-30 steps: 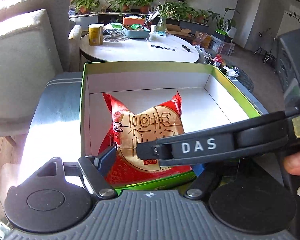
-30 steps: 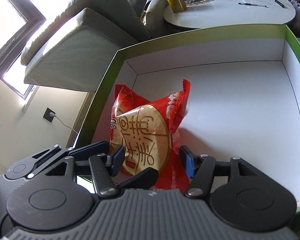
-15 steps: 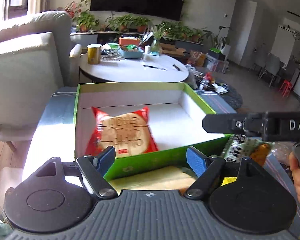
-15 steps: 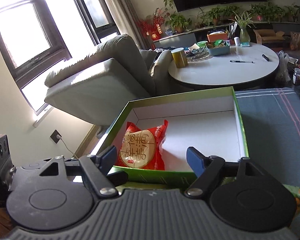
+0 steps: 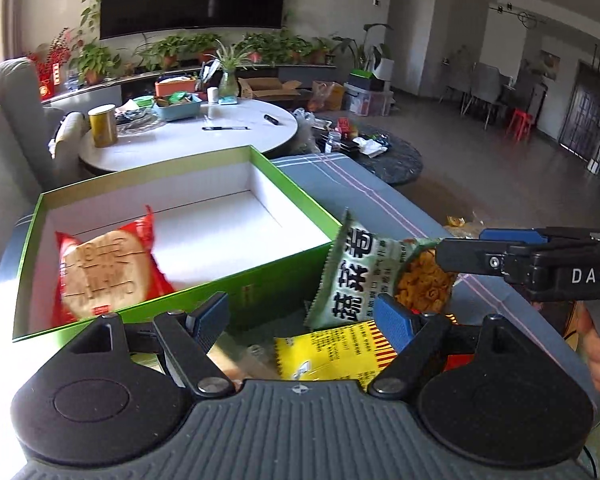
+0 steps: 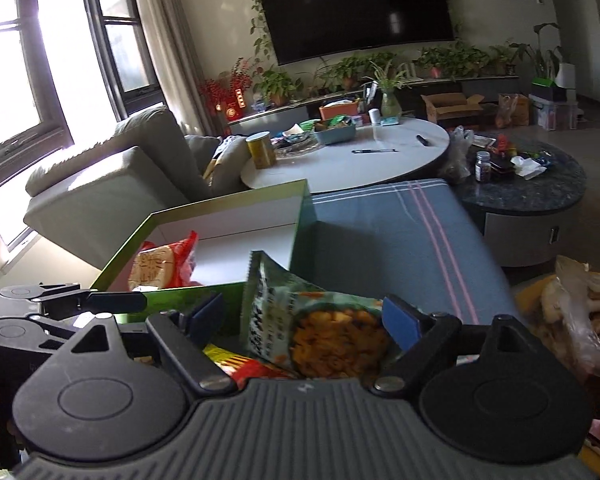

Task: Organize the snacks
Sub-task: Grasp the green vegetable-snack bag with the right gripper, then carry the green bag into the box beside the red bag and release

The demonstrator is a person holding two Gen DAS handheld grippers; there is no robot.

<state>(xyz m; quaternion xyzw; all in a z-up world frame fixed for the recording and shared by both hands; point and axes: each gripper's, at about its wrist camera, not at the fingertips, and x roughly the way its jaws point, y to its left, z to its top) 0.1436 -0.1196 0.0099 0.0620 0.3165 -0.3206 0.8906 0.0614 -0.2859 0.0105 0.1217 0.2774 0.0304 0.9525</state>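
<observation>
A green box with a white inside (image 5: 260, 264) (image 6: 228, 200) stands on the blue-grey cloth. A red snack pack (image 5: 104, 268) (image 6: 164, 266) lies in its left part. A green-and-white snack bag (image 5: 376, 276) (image 6: 320, 320) leans just outside the box's near wall, over a yellow pack (image 5: 332, 354) and other snacks. My left gripper (image 5: 304, 316) is open and empty, above the pile by the box wall. My right gripper (image 6: 308, 316) is open, its fingers either side of the green bag without closing on it; it also shows in the left wrist view (image 5: 496, 248).
A white round table (image 5: 188, 140) with a yellow can (image 5: 103, 126) and clutter stands behind the box. A grey sofa (image 6: 112, 188) is at the left. A dark round low table (image 6: 532, 188) is at the right. More bagged snacks (image 6: 580, 312) lie at the right edge.
Both grippers have drawn back out of the box, leaving the red pack lying inside. They have shifted right, to the snack pile outside the box, and my right gripper now straddles the green bag.
</observation>
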